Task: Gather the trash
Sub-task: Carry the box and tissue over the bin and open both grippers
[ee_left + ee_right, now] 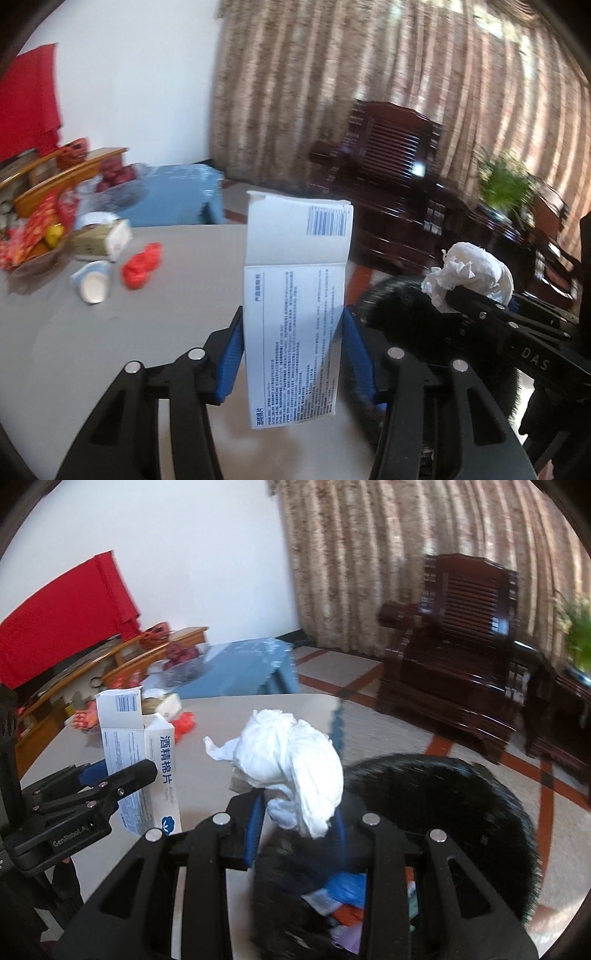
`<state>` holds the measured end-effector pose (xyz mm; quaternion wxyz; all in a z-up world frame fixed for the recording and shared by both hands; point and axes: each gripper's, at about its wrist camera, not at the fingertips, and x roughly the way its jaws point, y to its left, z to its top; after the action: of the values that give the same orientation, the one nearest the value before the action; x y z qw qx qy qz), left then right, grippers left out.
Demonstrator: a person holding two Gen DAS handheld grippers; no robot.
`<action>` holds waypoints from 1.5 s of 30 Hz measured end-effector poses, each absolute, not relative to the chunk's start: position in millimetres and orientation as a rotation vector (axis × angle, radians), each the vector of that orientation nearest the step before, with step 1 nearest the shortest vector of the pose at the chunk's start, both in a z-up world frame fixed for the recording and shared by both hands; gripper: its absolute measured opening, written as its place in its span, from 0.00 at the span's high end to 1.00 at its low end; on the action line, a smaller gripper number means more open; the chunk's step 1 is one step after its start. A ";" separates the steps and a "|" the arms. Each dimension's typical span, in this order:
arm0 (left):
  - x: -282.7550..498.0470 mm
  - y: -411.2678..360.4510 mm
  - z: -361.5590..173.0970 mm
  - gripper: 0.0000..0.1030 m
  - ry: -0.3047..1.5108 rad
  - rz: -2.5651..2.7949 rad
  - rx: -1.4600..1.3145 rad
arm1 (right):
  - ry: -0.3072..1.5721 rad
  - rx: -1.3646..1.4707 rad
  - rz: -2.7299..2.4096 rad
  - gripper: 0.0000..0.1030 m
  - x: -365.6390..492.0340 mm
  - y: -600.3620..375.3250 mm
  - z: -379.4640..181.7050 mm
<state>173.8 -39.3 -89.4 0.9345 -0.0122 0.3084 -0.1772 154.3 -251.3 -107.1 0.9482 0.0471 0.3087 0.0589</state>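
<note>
Trash is held in both grippers above the edge of a grey table (155, 332). The left gripper (293, 347) has its blue pads (231, 354) pressed against the two sides of a white cardboard box (295, 295), which stands upright between them with its top flap open and a barcode showing on the flap; small blue print covers the face toward the camera. In the right wrist view the same box (162, 768) appears at the left, clamped in the left gripper's black fingers (122, 779), with large blue characters down its narrow side. The right gripper (299, 823) is closed on a crumpled white tissue wad (291, 760), which bulges up and out above the blue pads; in the left wrist view that wad (476, 273) shows at the right, beyond the box. Just below and beyond the right gripper sits a black trash bin (461, 805), its round rim blurred, with blue, white and orange scraps lying inside. Farther back on the table lie a tipped-over paper cup (94, 284), a crumpled red wrapper (142, 266) just beside it, and a tissue box (103, 240) on its side next to a basket of red packets (33, 236). Behind the table stand a blue stool (251, 664), a dark wooden armchair (454, 635) and a patterned brown curtain (388, 554), with a green plant (506, 184) at the far right.
</note>
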 end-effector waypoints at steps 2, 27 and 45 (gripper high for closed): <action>174.3 -57.9 -89.8 0.50 0.637 -0.404 -0.013 | 0.631 0.108 0.083 0.70 149.2 -268.5 -111.4; 188.6 -144.4 -104.1 0.11 0.692 -0.587 0.003 | 0.644 0.155 -0.182 0.06 119.4 -359.7 -144.9; 203.5 29.1 -81.9 0.08 0.571 -0.201 -0.044 | 0.590 0.065 0.080 0.05 198.9 -216.1 -104.4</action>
<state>203.5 29.1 -81.9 0.9542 -0.0217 0.2813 -0.0992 198.9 -216.1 -104.4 0.9555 0.0320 0.2907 0.0395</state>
